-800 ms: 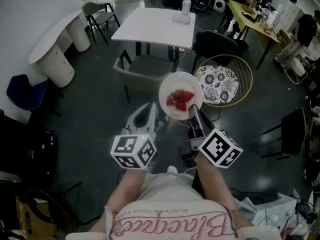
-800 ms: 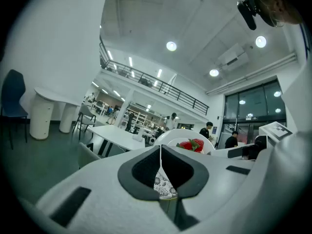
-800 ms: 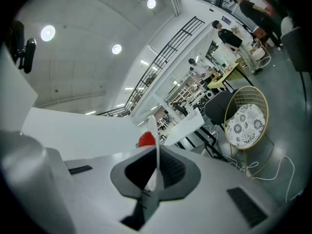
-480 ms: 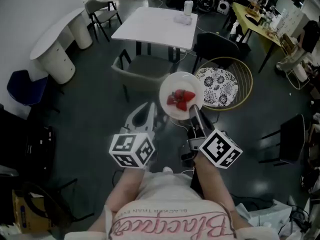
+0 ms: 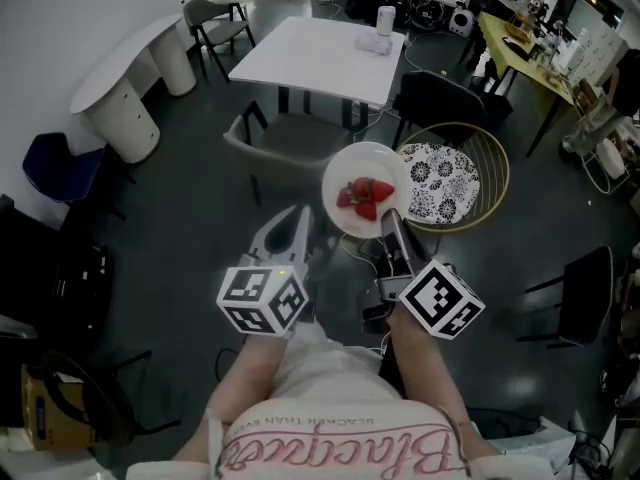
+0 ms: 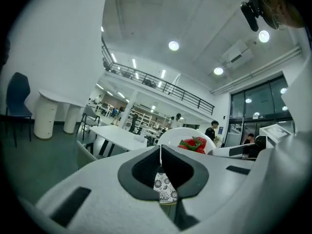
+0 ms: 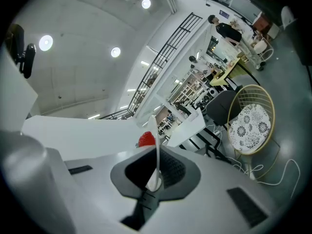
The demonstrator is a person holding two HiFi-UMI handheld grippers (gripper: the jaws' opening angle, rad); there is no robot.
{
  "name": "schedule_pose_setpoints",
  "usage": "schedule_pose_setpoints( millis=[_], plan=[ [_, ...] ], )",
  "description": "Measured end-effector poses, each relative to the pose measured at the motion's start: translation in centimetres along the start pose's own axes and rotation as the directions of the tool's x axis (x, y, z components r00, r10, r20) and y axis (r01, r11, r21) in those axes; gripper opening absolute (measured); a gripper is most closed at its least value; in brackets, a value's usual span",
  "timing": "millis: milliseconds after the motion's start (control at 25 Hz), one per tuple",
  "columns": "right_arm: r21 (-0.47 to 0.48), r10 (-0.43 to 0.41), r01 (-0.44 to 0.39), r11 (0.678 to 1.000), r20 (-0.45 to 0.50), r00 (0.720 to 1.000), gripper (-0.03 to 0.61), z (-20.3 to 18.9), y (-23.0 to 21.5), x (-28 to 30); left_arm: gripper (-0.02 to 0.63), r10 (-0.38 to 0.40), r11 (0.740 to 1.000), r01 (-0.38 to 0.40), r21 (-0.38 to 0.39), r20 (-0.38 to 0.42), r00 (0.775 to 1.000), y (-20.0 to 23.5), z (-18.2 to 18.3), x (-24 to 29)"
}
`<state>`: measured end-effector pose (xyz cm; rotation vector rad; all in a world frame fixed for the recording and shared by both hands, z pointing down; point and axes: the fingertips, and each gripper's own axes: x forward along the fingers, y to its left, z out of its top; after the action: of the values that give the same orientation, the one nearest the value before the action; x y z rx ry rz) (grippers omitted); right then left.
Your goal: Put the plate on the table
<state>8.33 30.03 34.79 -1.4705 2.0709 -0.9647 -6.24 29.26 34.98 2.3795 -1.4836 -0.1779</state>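
- Head view: you hold the plate [image 5: 366, 190] in the air over the dark floor [image 5: 180, 218], well apart from the white table [image 5: 320, 48].
- A grey chair [image 5: 285, 138] stands between you and the table's near edge. A black chair [image 5: 440, 98] sits by the table's right corner.
- A basket chair [image 5: 495, 158] with a patterned cushion [image 5: 440, 178] lies just right of the plate.
- The table's near half is bare; a cup [image 5: 385, 18] stands by its far edge.
- Your right gripper [image 5: 386, 220] reaches forward from your chest and is clamped on the plate's near rim.
- Your left gripper [image 5: 298, 216] points the same way just to its left, apart from the plate.
- The plate is round and white, with red strawberries [image 5: 364, 198] in its middle.
- Left gripper view: the left gripper [image 6: 160, 149] has its jaws closed tip to tip on nothing. The cushion [image 6: 165, 186] shows through the gap below the tips.
- The plate [image 6: 178, 135] sits beyond the jaws, slightly right, and the strawberries [image 6: 194, 144] show green leaves.
- The table [image 6: 117, 133] lies ahead to the left, with open floor [image 6: 29, 155] further left.
- Right gripper view: the right gripper [image 7: 157, 152] has its jaws pressed on the plate's rim, which runs as a thin white line between the pads.
- The plate [image 7: 87, 135] spreads away to the left, and one strawberry [image 7: 146, 139] peeks over the left jaw.
- The table [image 7: 187, 126] is ahead past the jaws, with the black chair [image 7: 222, 104] beside it.
- The basket chair [image 7: 265, 101] and its cushion [image 7: 249, 123] are to the right.
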Motion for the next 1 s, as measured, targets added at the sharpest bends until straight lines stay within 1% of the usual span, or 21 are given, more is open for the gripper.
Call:
schedule_pose_setpoints(
  millis=[240, 480, 680, 1000],
  plan=[
    [0.016, 0.003, -0.003, 1.000, 0.008, 1.000, 0.008, 1.2, -1.0, 1.5, 0.011, -0.014, 1.000, 0.014, 0.005, -0.005, 1.000, 0.0, 0.2, 2.2],
    [0.027, -0.015, 0.015, 1.000, -0.004, 1.000, 0.008, 1.6, -2.8, 4.6, 0.011, -0.027, 1.000, 0.027, -0.008, -0.020, 0.999, 1.6, -0.1, 6.0],
    [0.024, -0.021, 0.021, 0.999, -0.003, 1.000, 0.009, 2.9, -3.6, 8.9, 0.011, -0.037, 0.999, 0.037, -0.020, -0.024, 0.999, 3.7, 0.9, 10.6],
    [0.025, -0.035, 0.035, 0.999, 0.011, 0.999, 0.009, 5.8, -4.7, 17.7, 0.011, -0.060, 0.998, 0.059, -0.019, -0.037, 0.998, 7.8, 3.5, 19.0]
  ],
)
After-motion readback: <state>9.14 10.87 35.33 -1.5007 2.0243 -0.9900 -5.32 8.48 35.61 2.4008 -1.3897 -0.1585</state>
